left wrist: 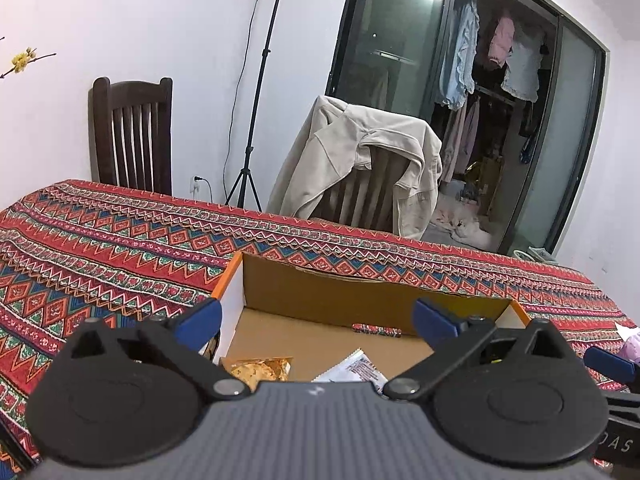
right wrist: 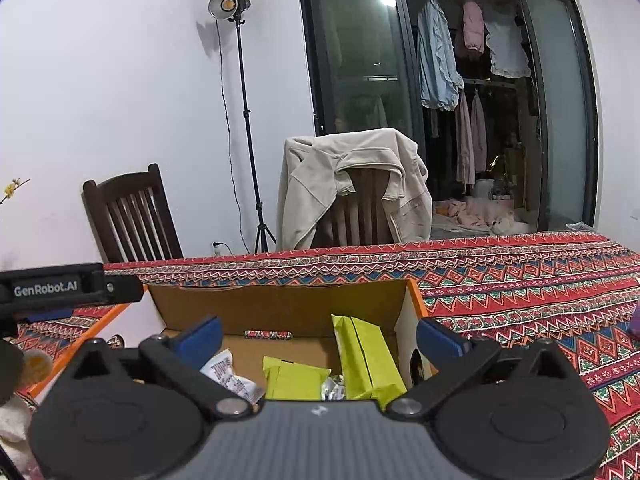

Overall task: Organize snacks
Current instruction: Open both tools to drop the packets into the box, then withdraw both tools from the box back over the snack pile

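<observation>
Both my left gripper (left wrist: 316, 316) and right gripper (right wrist: 320, 334) hang spread wide and empty over the box (right wrist: 280, 300), since the snacks (right wrist: 366, 356) already lie inside it.

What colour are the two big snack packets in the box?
Yellow-green packets, seen best from the right wrist view.

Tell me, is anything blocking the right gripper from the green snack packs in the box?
Nothing visible does. The right gripper has its jaws wide open and empty above the open cardboard box. The two green packs lie uncovered just below and ahead; no lid or flap covers them.
</observation>
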`<state>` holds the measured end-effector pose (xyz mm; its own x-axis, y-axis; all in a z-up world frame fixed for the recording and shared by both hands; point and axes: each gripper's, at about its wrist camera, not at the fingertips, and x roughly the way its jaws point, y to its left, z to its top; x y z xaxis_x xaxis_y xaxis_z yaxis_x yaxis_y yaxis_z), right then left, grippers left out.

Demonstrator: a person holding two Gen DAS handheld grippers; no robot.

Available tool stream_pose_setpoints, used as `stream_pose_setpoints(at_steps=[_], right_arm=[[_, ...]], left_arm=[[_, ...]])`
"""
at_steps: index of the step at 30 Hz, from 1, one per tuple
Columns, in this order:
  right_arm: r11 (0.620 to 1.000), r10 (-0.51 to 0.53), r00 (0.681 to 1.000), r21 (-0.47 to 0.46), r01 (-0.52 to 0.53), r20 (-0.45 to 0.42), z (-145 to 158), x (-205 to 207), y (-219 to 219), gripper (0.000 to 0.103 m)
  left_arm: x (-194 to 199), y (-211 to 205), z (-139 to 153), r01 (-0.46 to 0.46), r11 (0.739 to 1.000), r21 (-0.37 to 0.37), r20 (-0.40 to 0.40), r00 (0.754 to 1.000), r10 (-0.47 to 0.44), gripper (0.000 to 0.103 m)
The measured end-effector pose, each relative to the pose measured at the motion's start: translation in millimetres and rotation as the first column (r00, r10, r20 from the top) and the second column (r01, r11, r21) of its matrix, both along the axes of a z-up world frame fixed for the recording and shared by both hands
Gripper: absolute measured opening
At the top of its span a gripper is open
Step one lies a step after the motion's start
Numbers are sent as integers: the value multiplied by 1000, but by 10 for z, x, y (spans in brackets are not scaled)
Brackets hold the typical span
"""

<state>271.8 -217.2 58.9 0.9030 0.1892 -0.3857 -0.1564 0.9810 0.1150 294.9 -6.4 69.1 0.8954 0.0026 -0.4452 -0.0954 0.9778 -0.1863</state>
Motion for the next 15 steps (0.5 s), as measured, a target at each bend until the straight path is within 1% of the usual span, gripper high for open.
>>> stream_pose_setpoints(at_steps=[6,9,15], right_arm=[[1000,-8,1000,-6,8,7,62,-54,4,103],[1000,-3,1000,-12,3,18,148,-109,20,103],[999,21,999,-27,-20,43,291,-316,54,103]], left_arm=[[-85,-19,102,13,1000,-5,10,1000,-13,103],[-167,-28,176,15,1000,-7,17,1000,-15,103],[-360,-3,298,18,1000,-9,16,1000,-18,103]])
